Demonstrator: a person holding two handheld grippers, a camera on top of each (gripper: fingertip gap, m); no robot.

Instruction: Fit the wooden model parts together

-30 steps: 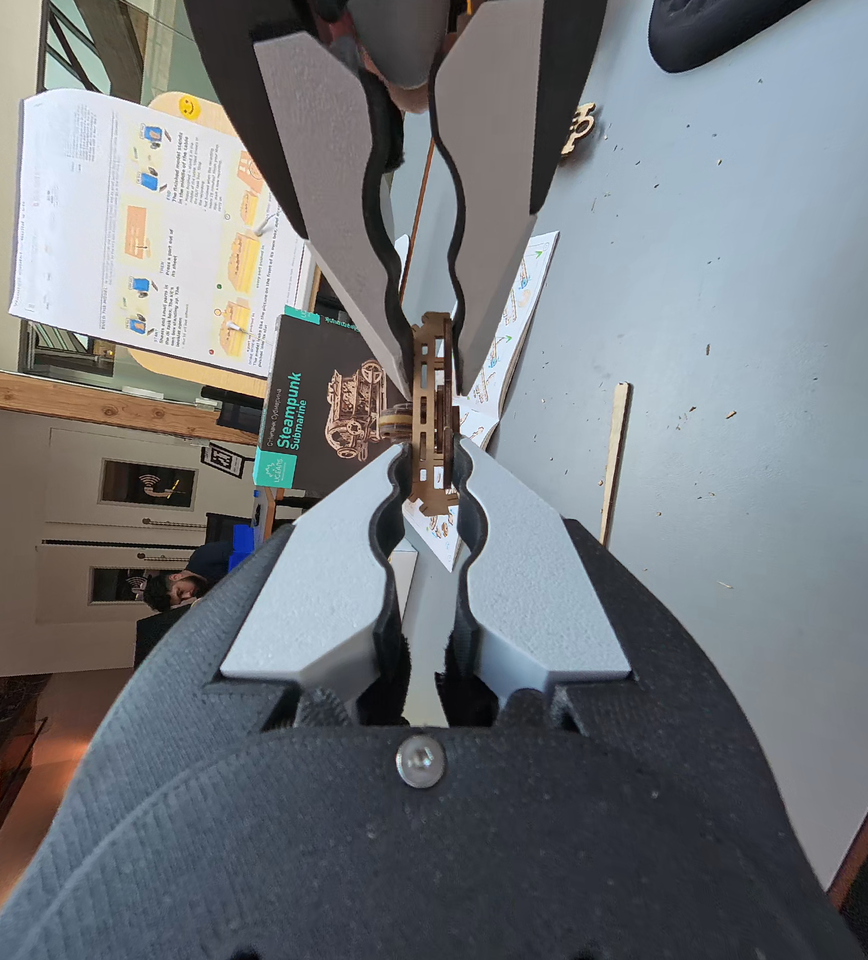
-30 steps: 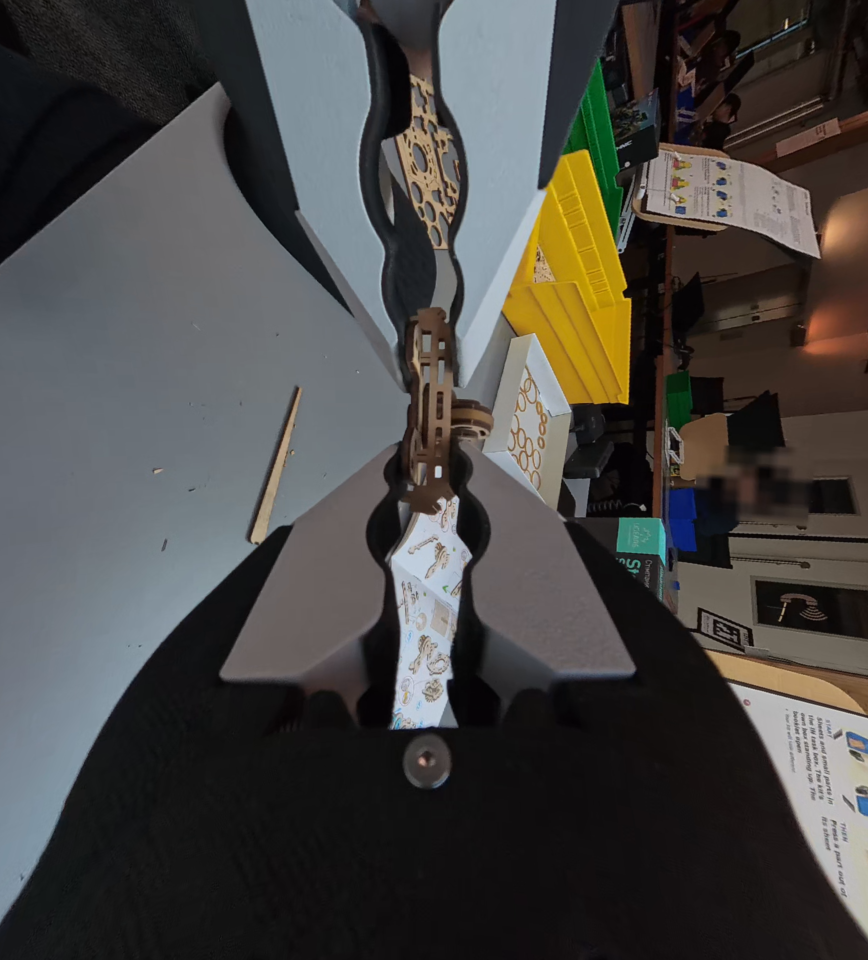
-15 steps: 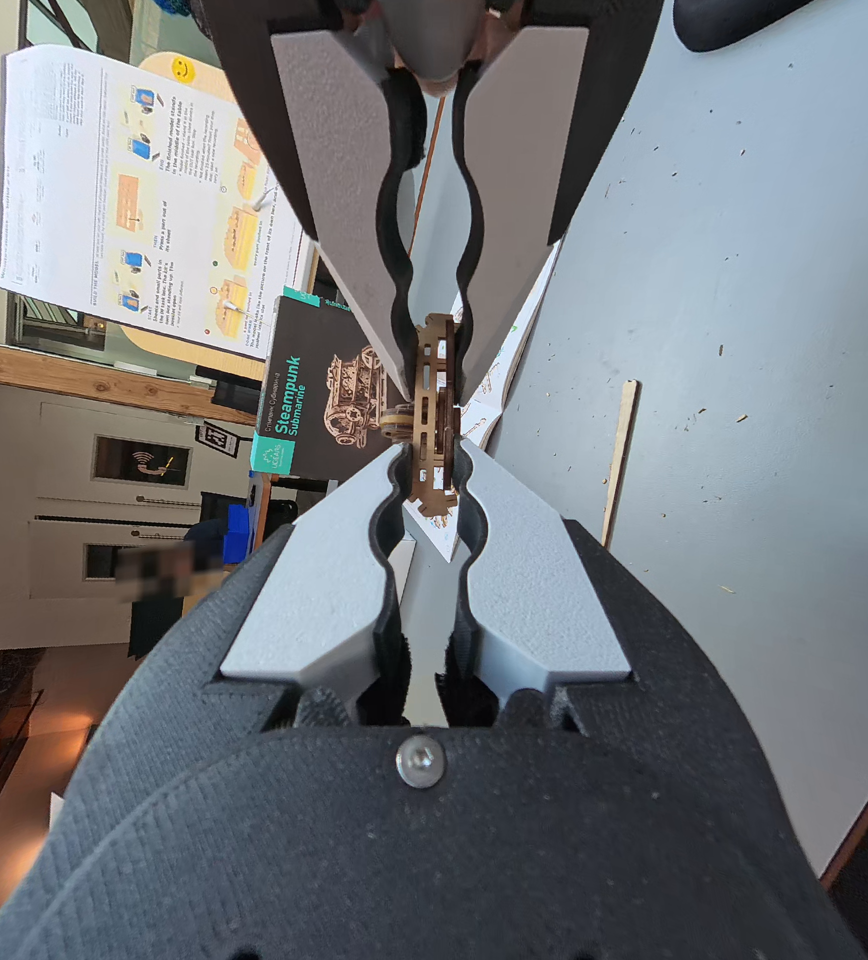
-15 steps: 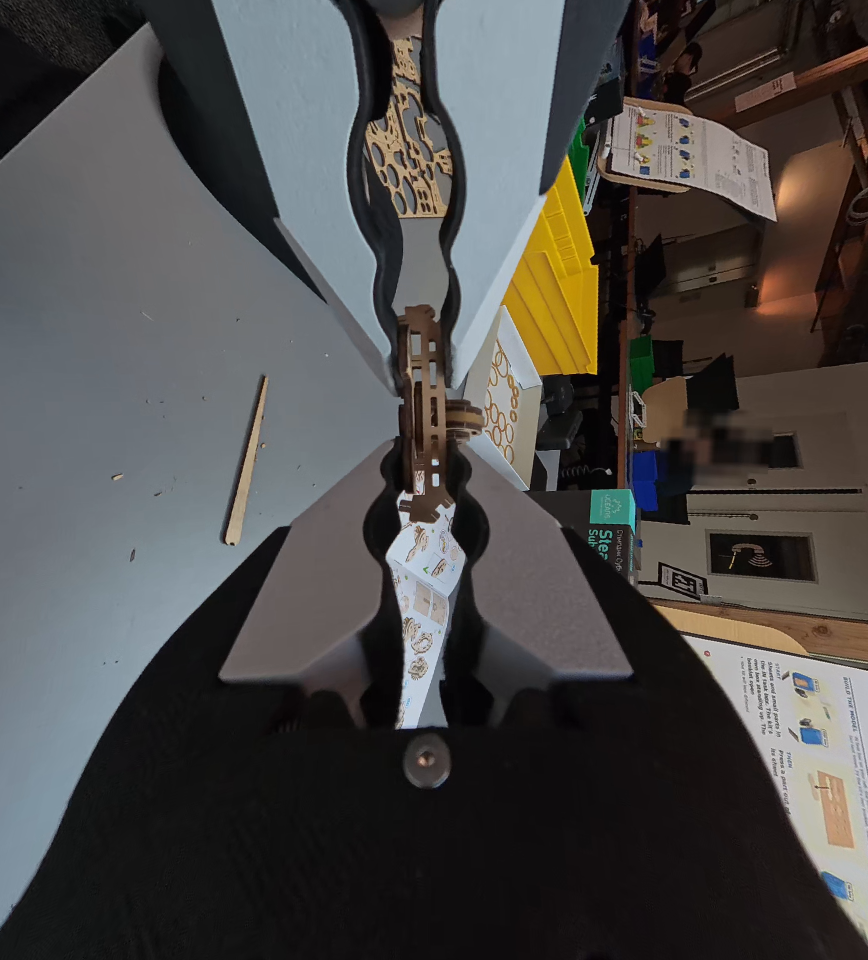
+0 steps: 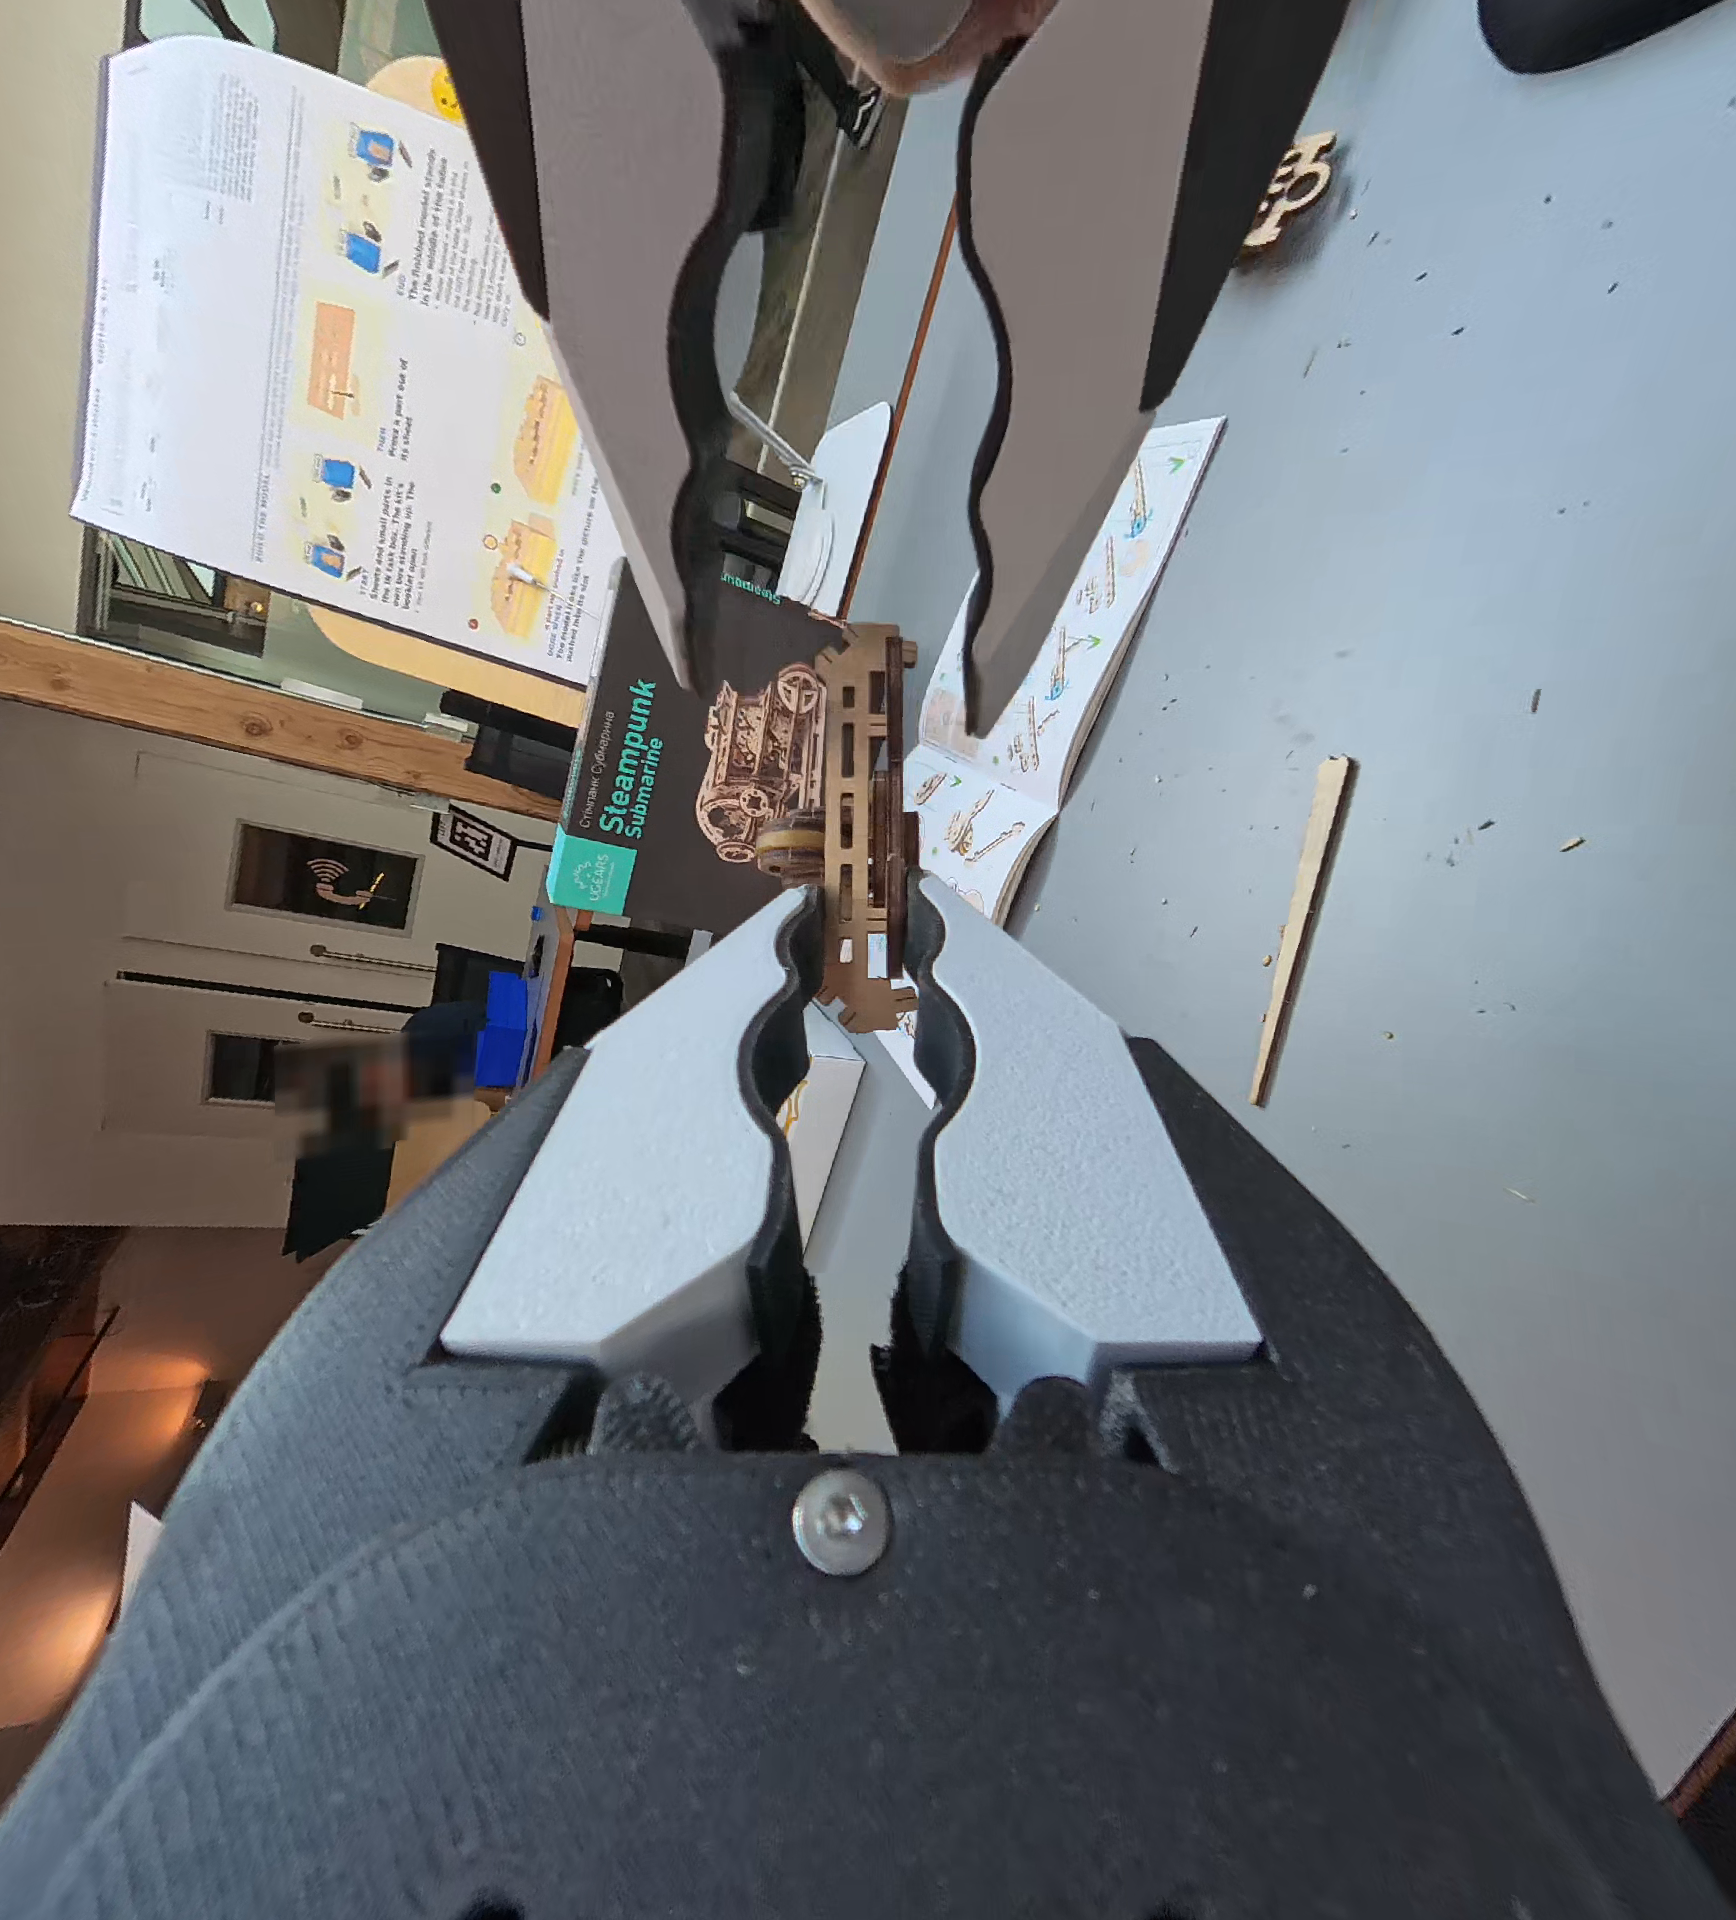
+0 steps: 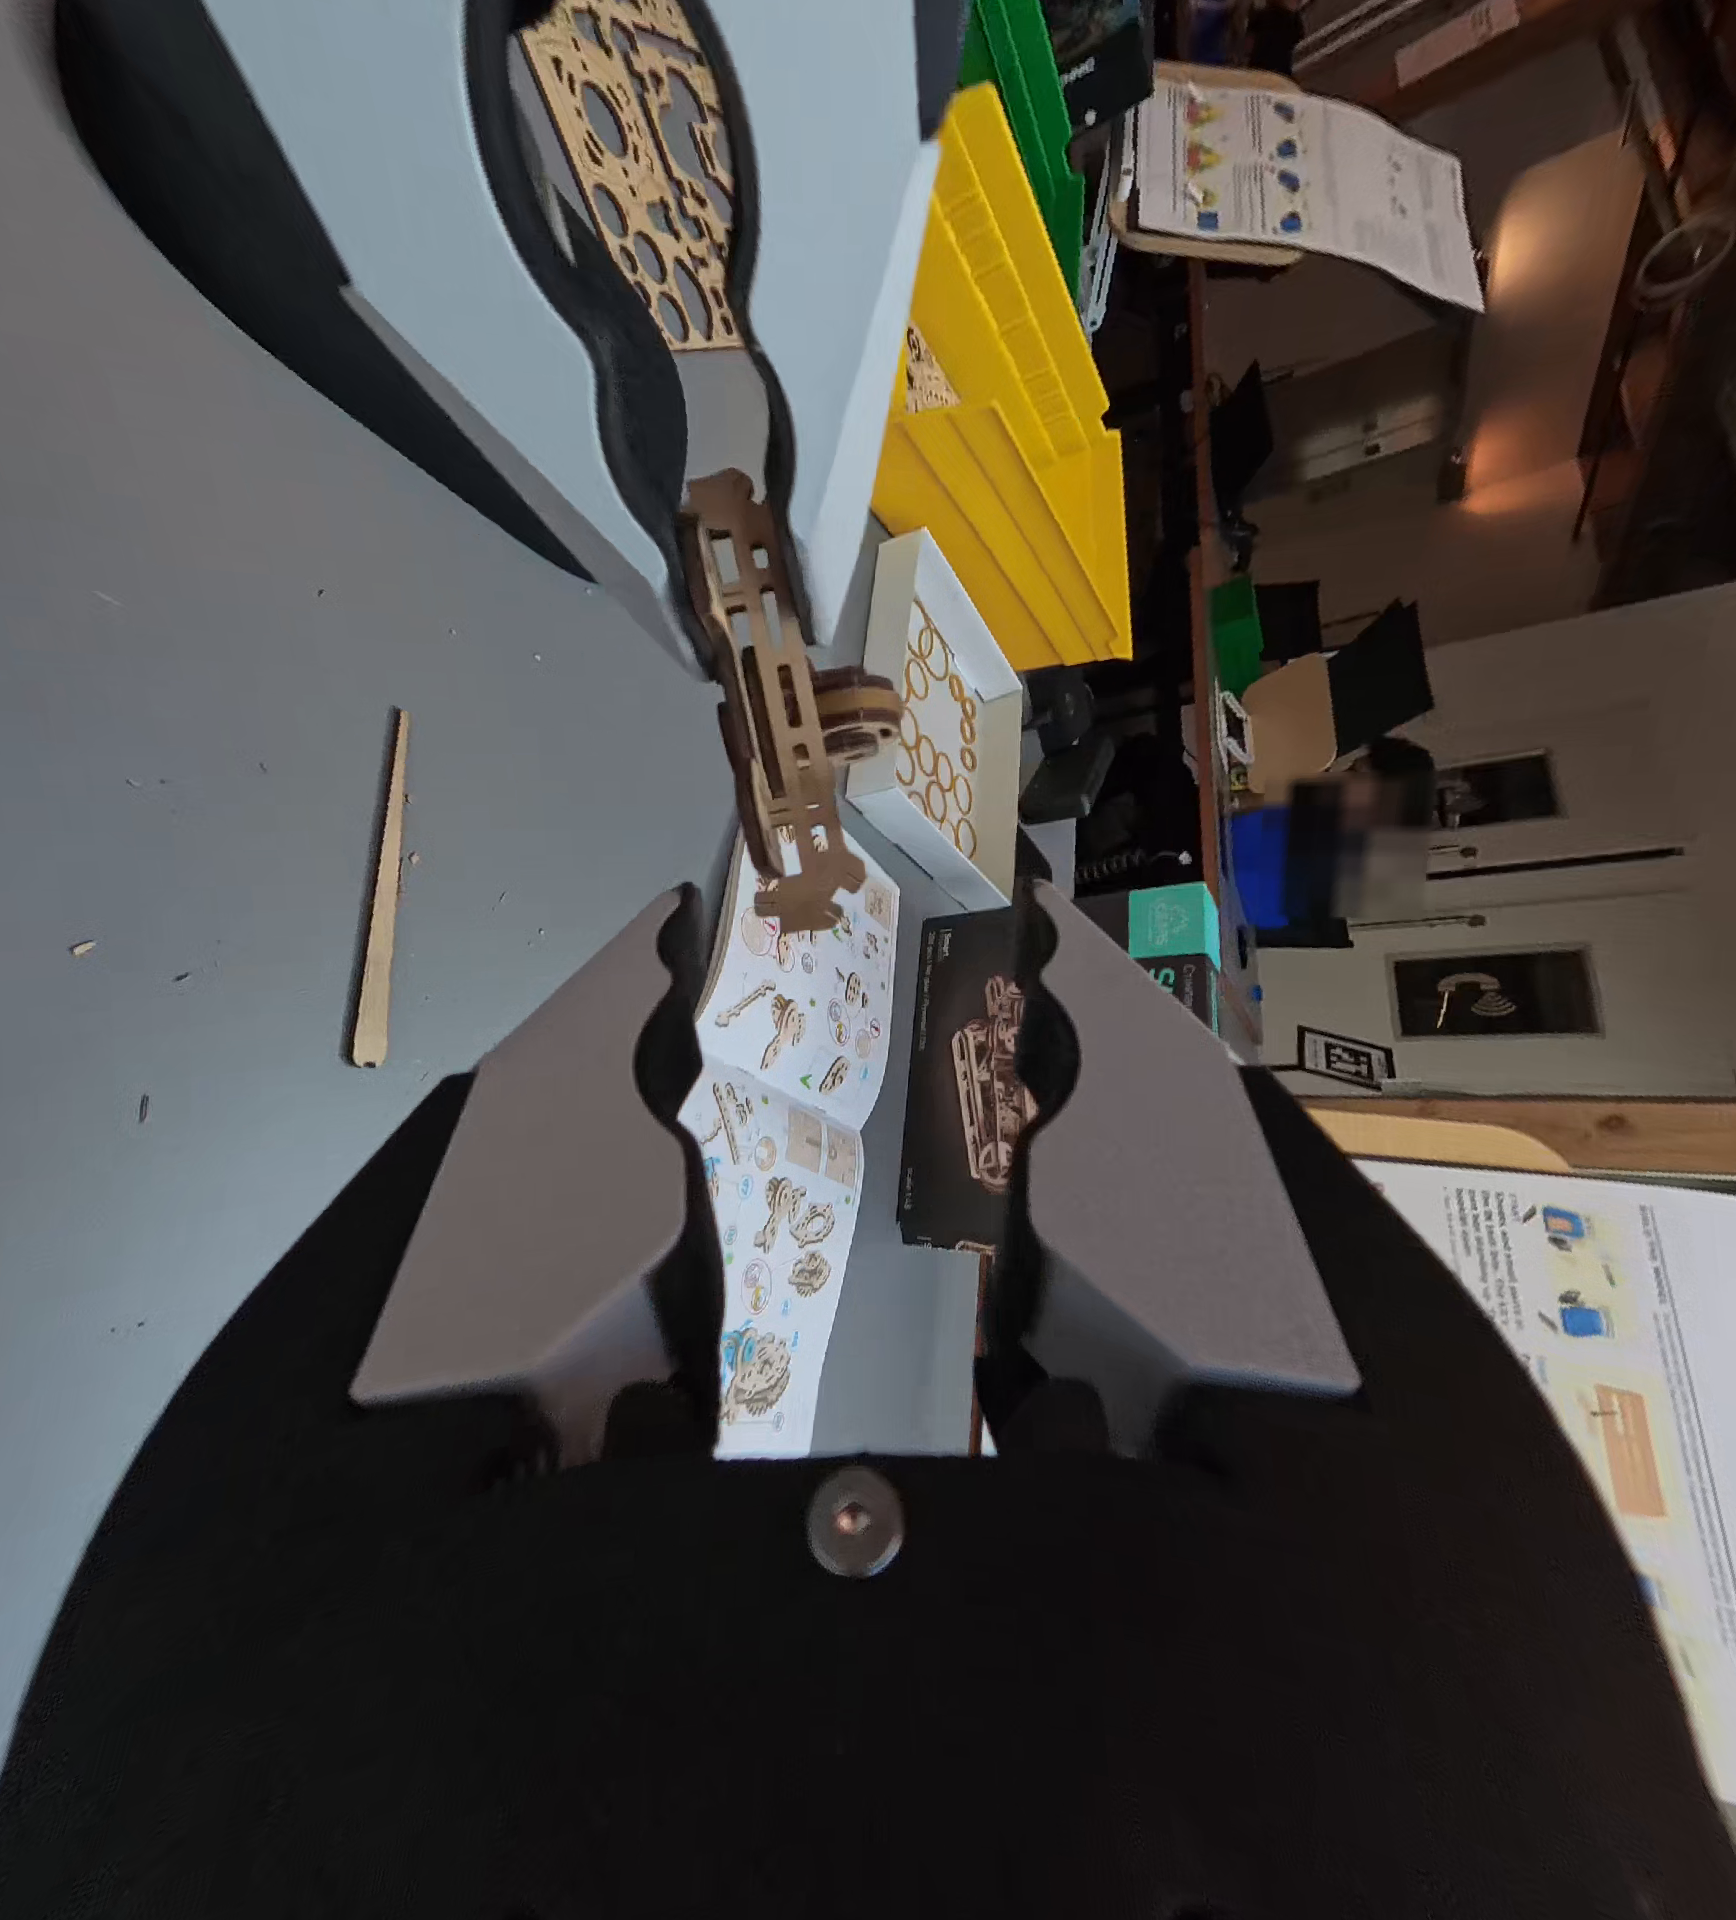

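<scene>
A small brown wooden model assembly with a round peg on its side is clamped upright in my left gripper, which is shut on its lower end. My right gripper shows opposite it with its jaws spread, not touching the wood. In the right wrist view my right gripper is open and empty. Just beyond its tips hangs the assembly, held by the left gripper. Both are above the grey table.
A thin wooden stick lies on the table. An open instruction booklet, a dark kit box, a white tray of wooden rings and yellow bins stand behind. A punched-out wooden sheet lies farther off. The tips of one gripper are about 4 cm away from the tips of the other. The thin wooden stick lies around 12 cm away from my right fingertips.
My right gripper has opened and let go of the wooden assembly, and has drawn back a little. My left gripper keeps its hold on the assembly.
</scene>
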